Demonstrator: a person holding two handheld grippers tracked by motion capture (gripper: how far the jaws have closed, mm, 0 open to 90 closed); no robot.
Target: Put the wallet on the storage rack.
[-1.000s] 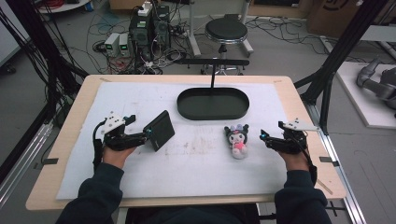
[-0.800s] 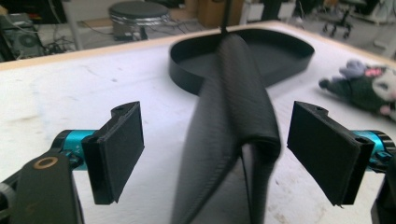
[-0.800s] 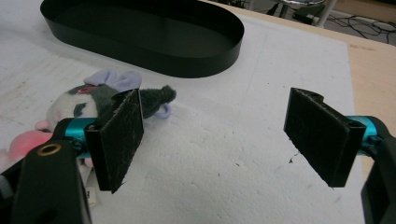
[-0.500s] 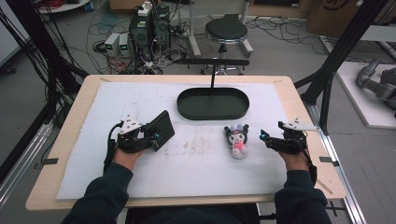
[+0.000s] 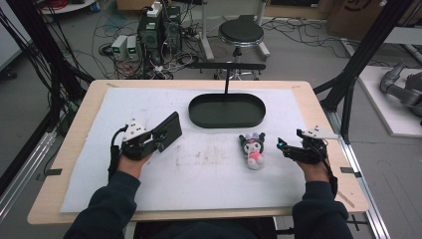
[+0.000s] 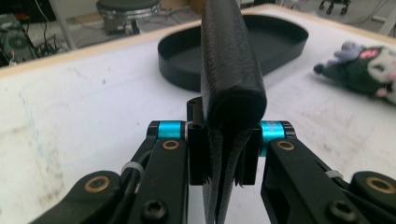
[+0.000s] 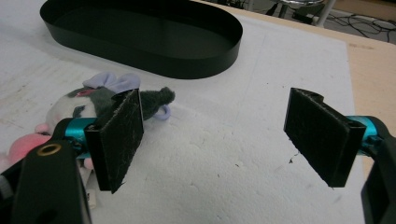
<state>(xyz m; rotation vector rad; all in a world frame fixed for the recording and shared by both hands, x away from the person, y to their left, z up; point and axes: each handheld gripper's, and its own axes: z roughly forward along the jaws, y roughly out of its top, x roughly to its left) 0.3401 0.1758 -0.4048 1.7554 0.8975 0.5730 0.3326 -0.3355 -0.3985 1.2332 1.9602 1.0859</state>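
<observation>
White mat (image 5: 209, 174), frame centre; oval black tray (image 5: 227, 110) at upper centre. Left gripper (image 5: 158, 142), jaws clamped on the black wallet (image 5: 167, 132) at centre left; tray lies up-right of it. Right gripper (image 5: 283, 147), jaws spread, beside the plush toy (image 5: 253, 149).

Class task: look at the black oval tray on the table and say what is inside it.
The black oval tray holds nothing visible; its dark floor shows bare from above. In the left gripper view, the black wallet hides part of it.

Left gripper (image 5: 158, 144) clamped; right gripper (image 5: 281, 145) spread wide.
</observation>
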